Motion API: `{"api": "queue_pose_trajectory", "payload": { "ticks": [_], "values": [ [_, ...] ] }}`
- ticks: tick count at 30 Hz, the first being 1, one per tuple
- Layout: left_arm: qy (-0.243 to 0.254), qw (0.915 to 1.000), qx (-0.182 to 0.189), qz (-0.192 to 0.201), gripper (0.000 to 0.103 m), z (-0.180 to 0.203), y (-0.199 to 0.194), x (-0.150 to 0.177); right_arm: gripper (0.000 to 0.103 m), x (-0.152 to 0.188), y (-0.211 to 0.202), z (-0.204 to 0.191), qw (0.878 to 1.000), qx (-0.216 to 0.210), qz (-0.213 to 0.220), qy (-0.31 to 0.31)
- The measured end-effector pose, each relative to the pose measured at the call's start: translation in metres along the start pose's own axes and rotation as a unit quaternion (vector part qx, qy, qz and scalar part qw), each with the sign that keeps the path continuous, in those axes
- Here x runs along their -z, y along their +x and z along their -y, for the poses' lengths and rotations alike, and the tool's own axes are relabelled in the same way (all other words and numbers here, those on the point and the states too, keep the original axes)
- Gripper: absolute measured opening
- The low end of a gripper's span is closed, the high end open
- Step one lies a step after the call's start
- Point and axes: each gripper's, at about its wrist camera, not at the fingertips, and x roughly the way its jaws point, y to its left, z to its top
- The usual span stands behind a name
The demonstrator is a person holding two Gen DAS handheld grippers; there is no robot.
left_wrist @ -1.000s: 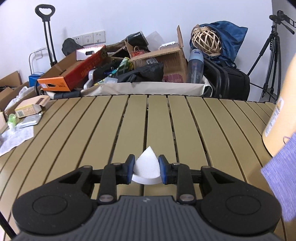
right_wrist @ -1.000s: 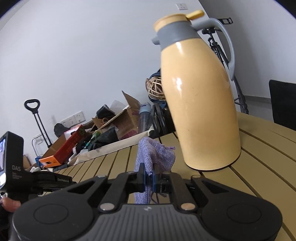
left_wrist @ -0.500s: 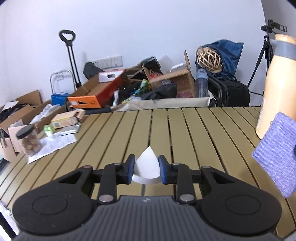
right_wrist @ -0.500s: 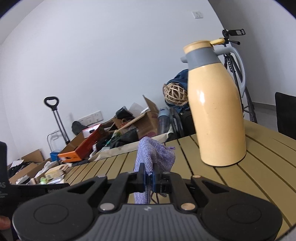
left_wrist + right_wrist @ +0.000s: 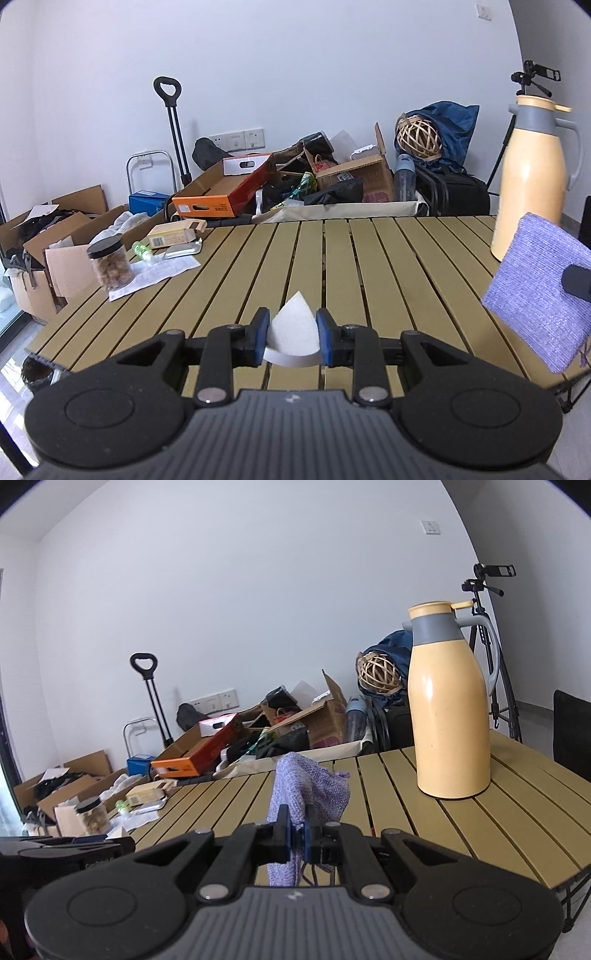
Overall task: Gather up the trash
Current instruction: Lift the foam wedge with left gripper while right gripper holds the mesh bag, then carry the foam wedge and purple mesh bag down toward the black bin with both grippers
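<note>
White crumpled paper point(image 5: 292, 330) is sitting pinched between the closed pads of the left gripper point(image 5: 291, 338), low in the frame's centre above the slatted table point(image 5: 388, 266). The right gripper point(image 5: 296, 829) is clamping a purple cloth point(image 5: 306, 794) at lower centre.

Slatted table point(image 5: 399, 266) was olive-tan. Paper piece point(image 5: 293, 326) white. Cloth point(image 5: 310, 794) lilac, woven texture. Thermos point(image 5: 448, 716) cream-yellow with grey collar. Gripper pads point(image 5: 261, 334) blue. Long box point(image 5: 221, 195) orange.
</note>
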Motion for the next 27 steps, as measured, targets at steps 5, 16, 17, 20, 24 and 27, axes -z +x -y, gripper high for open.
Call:
{"api": "queue_pose_trajectory", "payload": {
  "ticks": [5, 16, 17, 20, 24, 27],
  "values": [
    [-0.002, 1.0000, 0.008, 0.004, 0.028, -0.007, -0.035, 0.018, 0.006, 0.009, -0.033, -0.009, 1.000, -0.003, -0.005, -0.009],
    [0.003, 0.9998, 0.020, -0.001, 0.028, -0.015, -0.083, 0.061, 0.006, 0.038, -0.078, -0.022, 0.999, -0.006, -0.028, -0.025],
    [0.004, 0.9998, 0.021, -0.004, 0.028, -0.017, -0.085, 0.065, 0.006, 0.041, -0.081, -0.022, 0.999, -0.006, -0.031, -0.026],
    [0.004, 0.9996, 0.026, -0.012, 0.028, -0.019, -0.088, 0.076, 0.006, 0.052, -0.087, -0.024, 0.999, -0.005, -0.042, -0.032],
    [0.008, 0.9991, 0.031, -0.030, 0.028, -0.020, -0.088, 0.095, 0.006, 0.069, -0.092, -0.024, 0.997, -0.004, -0.064, -0.040],
    [0.008, 0.9986, 0.031, -0.043, 0.028, -0.022, -0.086, 0.107, 0.006, 0.084, -0.092, -0.024, 0.996, -0.002, -0.082, -0.047]
  ]
}}
